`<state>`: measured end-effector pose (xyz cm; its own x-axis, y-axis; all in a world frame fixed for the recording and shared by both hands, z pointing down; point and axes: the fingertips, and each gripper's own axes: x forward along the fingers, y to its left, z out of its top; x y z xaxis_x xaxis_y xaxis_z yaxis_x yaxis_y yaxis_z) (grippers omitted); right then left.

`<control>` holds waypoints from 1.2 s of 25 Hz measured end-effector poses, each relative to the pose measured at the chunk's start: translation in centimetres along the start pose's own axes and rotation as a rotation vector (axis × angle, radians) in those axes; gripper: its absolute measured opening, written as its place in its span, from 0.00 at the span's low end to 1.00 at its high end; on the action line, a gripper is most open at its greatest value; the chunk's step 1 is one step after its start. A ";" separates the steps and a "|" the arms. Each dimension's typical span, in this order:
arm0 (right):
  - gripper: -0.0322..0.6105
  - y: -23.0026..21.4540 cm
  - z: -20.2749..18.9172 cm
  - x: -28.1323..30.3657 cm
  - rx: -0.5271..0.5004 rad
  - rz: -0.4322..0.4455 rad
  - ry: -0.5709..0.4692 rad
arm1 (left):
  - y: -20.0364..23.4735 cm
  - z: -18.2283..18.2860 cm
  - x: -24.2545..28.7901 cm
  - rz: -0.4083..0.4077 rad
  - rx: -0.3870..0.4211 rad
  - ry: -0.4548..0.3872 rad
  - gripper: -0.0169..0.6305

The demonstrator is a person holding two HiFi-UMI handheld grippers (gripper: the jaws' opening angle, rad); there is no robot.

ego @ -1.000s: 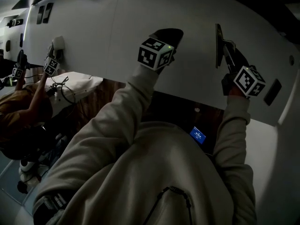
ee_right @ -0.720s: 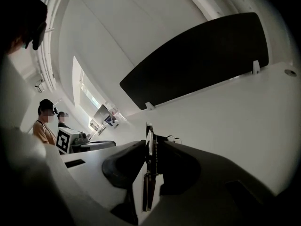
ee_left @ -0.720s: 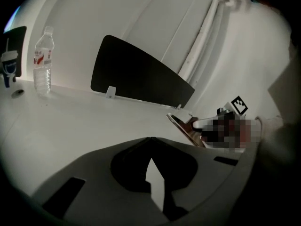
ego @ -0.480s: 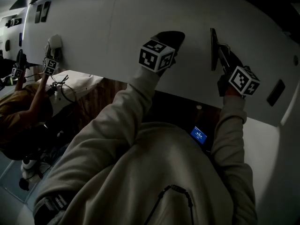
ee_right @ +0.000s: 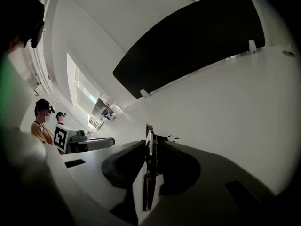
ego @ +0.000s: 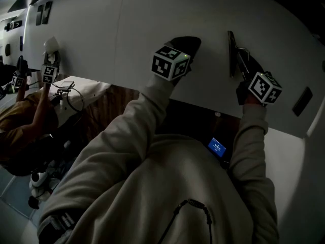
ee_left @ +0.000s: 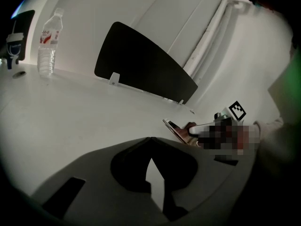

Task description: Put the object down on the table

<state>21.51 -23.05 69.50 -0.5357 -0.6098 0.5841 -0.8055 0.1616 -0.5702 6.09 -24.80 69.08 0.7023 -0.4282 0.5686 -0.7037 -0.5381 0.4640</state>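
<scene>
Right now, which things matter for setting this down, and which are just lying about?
In the job: thin flat object, right tongs gripping it, white table.
Lying about: water bottle, black divider panel, empty left tongs.

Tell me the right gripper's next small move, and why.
Probably lower the right gripper toward the white table, tilting the thin flat object toward lying flat. Its jaws clamp the object on edge, the table ahead looks bare, and whether the lower edge touches yet cannot be told, so opening now might let it topple.
</scene>
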 end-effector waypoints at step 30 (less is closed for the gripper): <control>0.32 -1.7 -0.2 0.2 -0.014 -0.082 -0.055 | -0.1 -0.5 -0.6 -0.010 -0.032 -0.013 0.02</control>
<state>22.72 -23.30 70.72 -0.4538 -0.6632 0.5952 -0.8496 0.1206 -0.5134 5.63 -24.13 69.04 0.7108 -0.4326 0.5546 -0.6993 -0.5191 0.4914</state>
